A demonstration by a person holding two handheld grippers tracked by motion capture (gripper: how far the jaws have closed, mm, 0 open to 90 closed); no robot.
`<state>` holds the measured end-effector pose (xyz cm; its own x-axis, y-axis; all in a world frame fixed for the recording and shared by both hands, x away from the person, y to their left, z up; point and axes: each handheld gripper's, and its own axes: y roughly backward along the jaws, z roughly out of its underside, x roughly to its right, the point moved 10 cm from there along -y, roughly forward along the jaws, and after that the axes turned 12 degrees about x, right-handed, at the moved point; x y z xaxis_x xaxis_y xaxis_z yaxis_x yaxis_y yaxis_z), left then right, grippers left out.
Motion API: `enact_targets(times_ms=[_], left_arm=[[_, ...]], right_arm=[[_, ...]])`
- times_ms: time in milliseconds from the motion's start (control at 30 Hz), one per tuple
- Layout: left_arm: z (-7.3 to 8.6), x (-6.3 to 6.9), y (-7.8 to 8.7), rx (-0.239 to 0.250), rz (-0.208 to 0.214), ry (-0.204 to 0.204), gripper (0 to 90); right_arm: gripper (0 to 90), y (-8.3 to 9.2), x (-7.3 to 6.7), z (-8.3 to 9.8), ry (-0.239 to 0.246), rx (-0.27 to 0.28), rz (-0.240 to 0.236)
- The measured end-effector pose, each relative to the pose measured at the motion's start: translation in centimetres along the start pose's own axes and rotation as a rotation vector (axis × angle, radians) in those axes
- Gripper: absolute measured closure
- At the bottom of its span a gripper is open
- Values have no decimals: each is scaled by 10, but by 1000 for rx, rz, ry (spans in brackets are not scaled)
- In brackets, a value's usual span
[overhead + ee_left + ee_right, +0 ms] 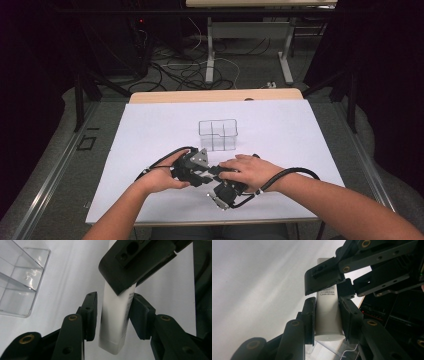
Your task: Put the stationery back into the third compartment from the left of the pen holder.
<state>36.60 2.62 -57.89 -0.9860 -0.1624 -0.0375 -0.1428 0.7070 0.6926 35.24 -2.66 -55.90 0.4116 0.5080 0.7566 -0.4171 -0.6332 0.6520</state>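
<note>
A white tube [115, 320] with small printed text stands between the jaws of both grippers. My left gripper [113, 315] is shut on its lower part, near the flat crimped end. My right gripper [327, 317] is shut on the capped end of the tube [328, 315]. The two grippers cross: the right one's jaw [125, 265] overlaps the tube above my left pads. In the high view both hands hold the left gripper [200, 167] and right gripper [220, 180] together at the near middle of the table, and they hide the tube.
A clear plastic box [217, 134] with dividers stands just beyond the grippers; it also appears as the clear box [20, 282]. A white sheet [150, 130] covers the wooden table [215, 95]. Cables and desk legs lie on the floor behind.
</note>
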Motion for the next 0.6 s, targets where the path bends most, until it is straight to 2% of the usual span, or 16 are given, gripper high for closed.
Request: enact_targets(times_ms=[67, 100, 333, 600], left_arm=[[0, 0, -1, -4, 0, -6, 612], [1, 0, 0, -24, 8, -18, 622], [1, 0, 0, -41, 10, -33, 658], [2, 1, -2, -43, 25, -29, 666]], right_arm=[[670, 0, 0, 0, -1, -3, 0], [670, -1, 0, 0, 1, -6, -2], [670, -2, -1, 1, 5, -8, -3], [669, -3, -2, 1, 10, -7, -1]])
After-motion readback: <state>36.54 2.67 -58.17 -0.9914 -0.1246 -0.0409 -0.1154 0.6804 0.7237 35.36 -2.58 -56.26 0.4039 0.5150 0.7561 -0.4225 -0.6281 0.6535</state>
